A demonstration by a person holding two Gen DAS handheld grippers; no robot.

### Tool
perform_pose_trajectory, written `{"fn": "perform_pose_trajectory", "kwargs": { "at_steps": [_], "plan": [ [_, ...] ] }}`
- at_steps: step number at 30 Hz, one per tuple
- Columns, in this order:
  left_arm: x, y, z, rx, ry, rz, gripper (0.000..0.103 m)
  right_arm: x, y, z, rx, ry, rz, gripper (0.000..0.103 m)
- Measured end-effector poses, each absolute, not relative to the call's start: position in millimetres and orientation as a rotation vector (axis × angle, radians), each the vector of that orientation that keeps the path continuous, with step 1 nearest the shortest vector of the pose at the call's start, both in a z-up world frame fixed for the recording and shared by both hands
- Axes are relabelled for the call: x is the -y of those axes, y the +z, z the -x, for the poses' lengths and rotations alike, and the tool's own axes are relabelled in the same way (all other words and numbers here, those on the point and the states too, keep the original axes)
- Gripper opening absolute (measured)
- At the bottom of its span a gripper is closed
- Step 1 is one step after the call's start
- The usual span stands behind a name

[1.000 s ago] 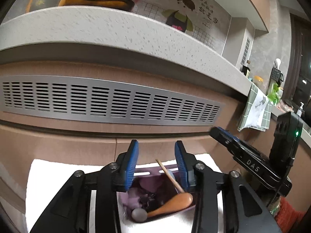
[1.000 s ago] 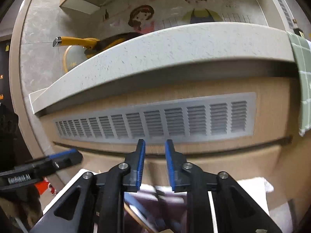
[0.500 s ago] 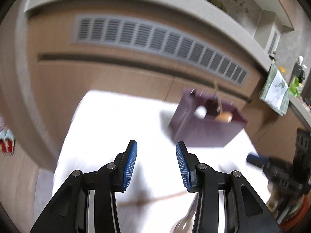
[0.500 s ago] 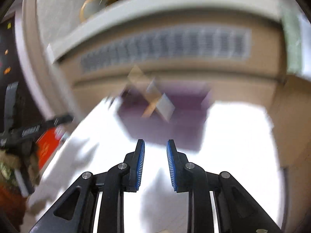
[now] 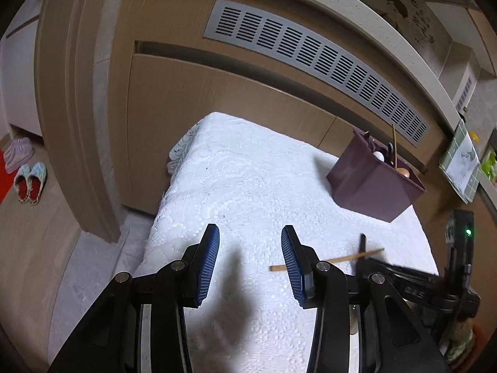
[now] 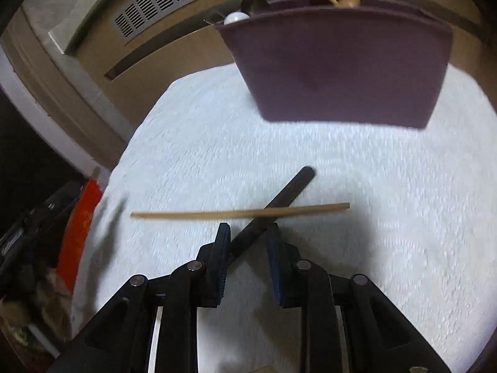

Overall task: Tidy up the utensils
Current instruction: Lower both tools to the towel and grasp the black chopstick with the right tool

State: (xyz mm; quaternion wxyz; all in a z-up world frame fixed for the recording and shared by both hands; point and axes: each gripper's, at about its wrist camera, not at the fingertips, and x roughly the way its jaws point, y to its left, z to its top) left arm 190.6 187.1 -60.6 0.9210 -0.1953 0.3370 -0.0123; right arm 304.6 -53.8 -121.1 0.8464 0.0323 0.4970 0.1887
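A purple utensil bin stands on the white cloth and holds a wooden spoon, a chopstick and other utensils. A loose wooden chopstick lies on the cloth, crossed by a black utensil handle. My right gripper is low over the cloth, jaws slightly apart on either side of the black handle's near end. My left gripper is open and empty above the cloth, left of the chopstick's end.
A brown cabinet front with a grey vent grille rises behind the cloth under a pale countertop. Slippers lie on the floor at the left. A green-checked towel hangs at the right.
Both grippers have pulled back from the bin and dropped toward the cloth. The right gripper now straddles the black handle beside the chopstick.
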Motion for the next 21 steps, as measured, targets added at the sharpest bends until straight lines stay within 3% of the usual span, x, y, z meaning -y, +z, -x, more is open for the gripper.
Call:
{"fn": "perform_pose_trajectory", "kwargs": {
  "at_steps": [8, 21],
  "plan": [
    [-163, -66, -219, -0.747, -0.124, 0.393, 0.043, 9, -122, -297, -0.941, 0.359, 0.294, 0.026],
    [-95, -76, -235, -0.866, -0.252, 0.269, 0.043, 144, -119, -270, -0.948, 0.2, 0.243, 0.022]
  ]
}}
